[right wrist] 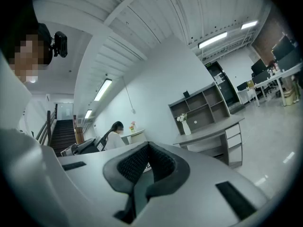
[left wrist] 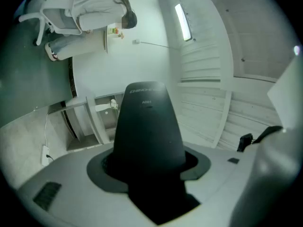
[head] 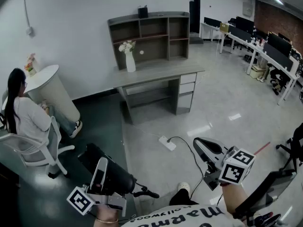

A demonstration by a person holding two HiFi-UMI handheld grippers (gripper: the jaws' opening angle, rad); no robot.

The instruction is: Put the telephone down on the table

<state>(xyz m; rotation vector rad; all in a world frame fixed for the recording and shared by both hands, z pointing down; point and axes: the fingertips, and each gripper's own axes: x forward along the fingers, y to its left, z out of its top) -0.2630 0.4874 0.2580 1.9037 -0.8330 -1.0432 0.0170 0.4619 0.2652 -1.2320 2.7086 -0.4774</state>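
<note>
The telephone (head: 118, 176) is a black unit held low at the left, with a thin dark cord trailing off its right end. My left gripper (head: 100, 171) is shut on it. In the left gripper view the telephone (left wrist: 149, 131) fills the space between the jaws and juts forward. My right gripper (head: 204, 148) hangs at the lower right; in the right gripper view its fingertips (right wrist: 147, 148) meet with nothing between them. The table is a grey desk (head: 156, 74) across the floor, well beyond both grippers, also seen in the right gripper view (right wrist: 208, 134).
A shelf unit (head: 149, 32) and a white vase with flowers (head: 129, 60) stand on the desk. A power strip (head: 166, 143) lies on the floor before it. A person (head: 23, 117) sits at a round white table (head: 52, 91) on the left. Office desks (head: 265, 51) line the far right.
</note>
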